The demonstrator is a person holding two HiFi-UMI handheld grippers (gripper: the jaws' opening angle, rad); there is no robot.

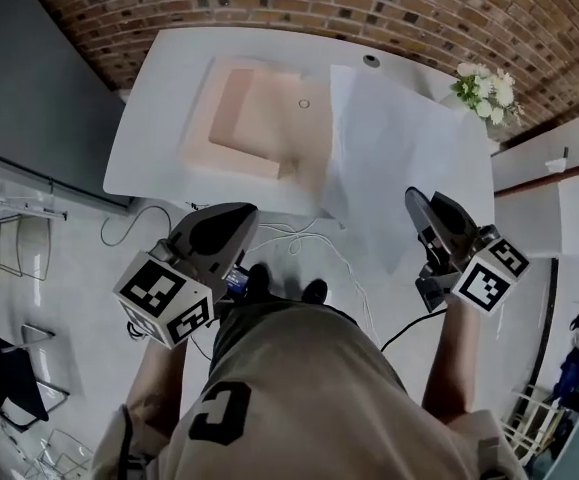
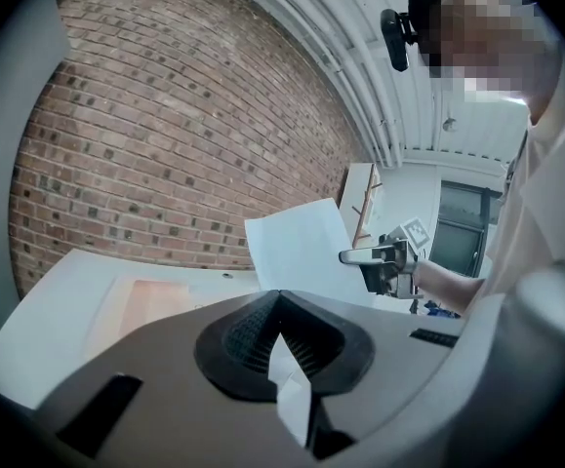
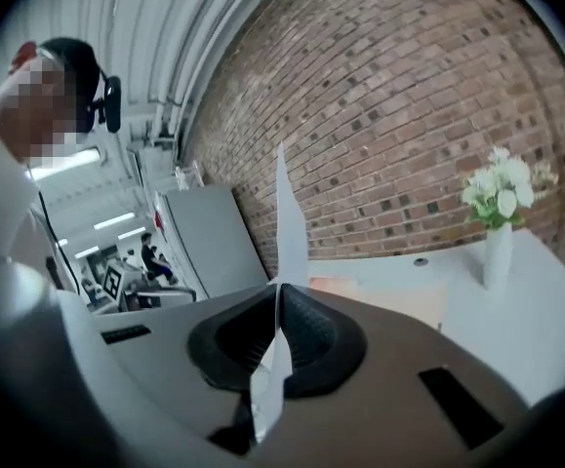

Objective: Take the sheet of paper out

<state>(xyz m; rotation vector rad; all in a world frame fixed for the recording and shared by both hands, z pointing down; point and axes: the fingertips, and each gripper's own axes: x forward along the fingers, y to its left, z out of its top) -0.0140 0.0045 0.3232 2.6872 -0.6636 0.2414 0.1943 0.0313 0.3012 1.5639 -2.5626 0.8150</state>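
Note:
A white sheet of paper (image 1: 389,158) hangs in the air over the right half of the white table (image 1: 159,88), its near edge pinched in my right gripper (image 1: 415,198), which is shut on it. In the right gripper view the sheet (image 3: 289,217) rises edge-on from the closed jaws (image 3: 279,287). The left gripper view shows the same sheet (image 2: 297,247) held up by the right gripper (image 2: 358,256). A peach folder (image 1: 254,118) lies flat on the table. My left gripper (image 1: 248,213) hovers shut at the table's near edge, apart from the folder and the sheet.
A small vase of white flowers (image 1: 484,88) stands at the table's far right corner. A round cable hole (image 1: 371,60) sits near the far edge. A brick wall runs behind the table. Cables lie on the floor by the person's feet.

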